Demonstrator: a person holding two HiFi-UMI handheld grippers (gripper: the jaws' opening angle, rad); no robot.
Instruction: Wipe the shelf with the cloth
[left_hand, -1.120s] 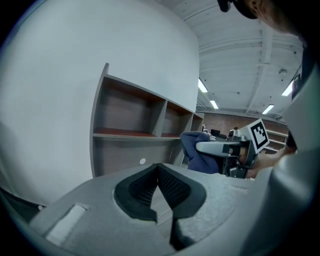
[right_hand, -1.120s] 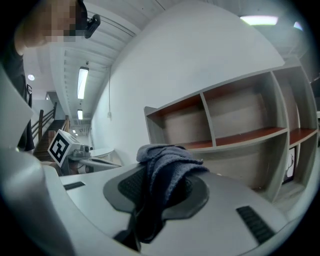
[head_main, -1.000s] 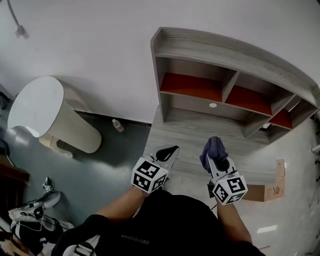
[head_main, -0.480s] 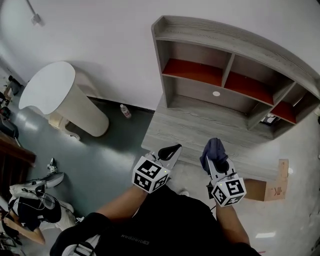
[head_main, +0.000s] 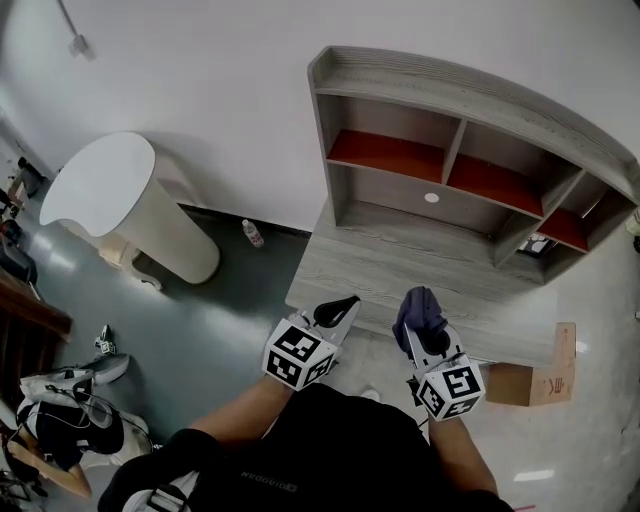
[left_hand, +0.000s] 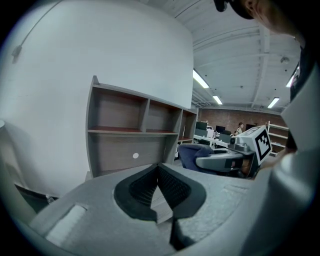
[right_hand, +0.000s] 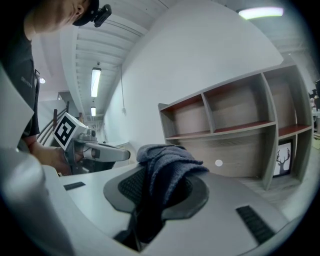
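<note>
A grey wooden shelf unit (head_main: 470, 150) with red-floored compartments stands on a grey desk (head_main: 400, 265) against the white wall; it also shows in the left gripper view as the shelf unit (left_hand: 135, 132) and in the right gripper view as the shelf unit (right_hand: 235, 125). My right gripper (head_main: 422, 310) is shut on a dark blue cloth (head_main: 418, 305), held over the desk's near edge; the cloth (right_hand: 167, 167) bunches up between the jaws. My left gripper (head_main: 338, 306) hovers beside it to the left, shut with nothing in it, jaws touching at the tips (left_hand: 158, 167).
A white rounded bin-like object (head_main: 120, 215) stands on the dark floor at the left. A small bottle (head_main: 252, 234) stands by the wall. A cardboard box (head_main: 535, 378) lies right of the desk. A small framed deer picture (right_hand: 284, 155) sits in the shelf's lower right compartment.
The view has shifted slightly, so the shelf and desk sit a little nearer. Both grippers stay in nearly the same pose, the cloth still held in the right one.
</note>
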